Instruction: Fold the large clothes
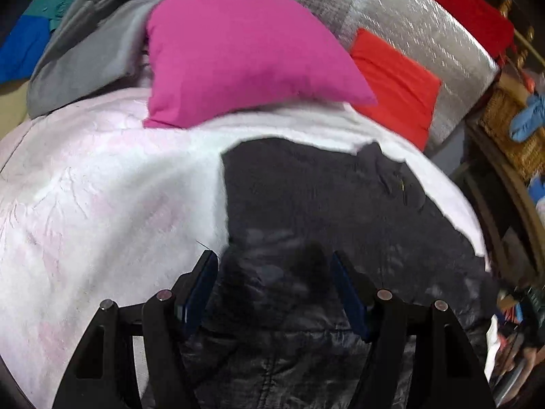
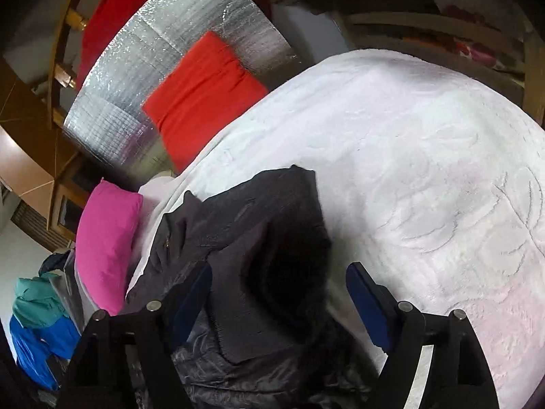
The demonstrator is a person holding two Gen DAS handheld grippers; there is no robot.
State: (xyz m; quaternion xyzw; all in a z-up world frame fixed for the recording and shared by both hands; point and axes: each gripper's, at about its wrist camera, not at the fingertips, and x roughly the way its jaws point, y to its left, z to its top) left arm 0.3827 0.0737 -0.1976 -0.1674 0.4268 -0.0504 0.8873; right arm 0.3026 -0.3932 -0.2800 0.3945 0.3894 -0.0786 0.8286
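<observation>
On white bedspread (image 1: 102, 187), dark jacket (image 1: 323, 204) (crumpled) beneath both grippers' fingers (image 1: 204, 283), spread apart.

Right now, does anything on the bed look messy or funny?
Yes. The black jacket lies rumpled on the white bedspread, one flap bunched crookedly over itself. The pink pillow sits askew.

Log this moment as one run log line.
left gripper open | right gripper open | black padded jacket lying on white bedspread
</observation>
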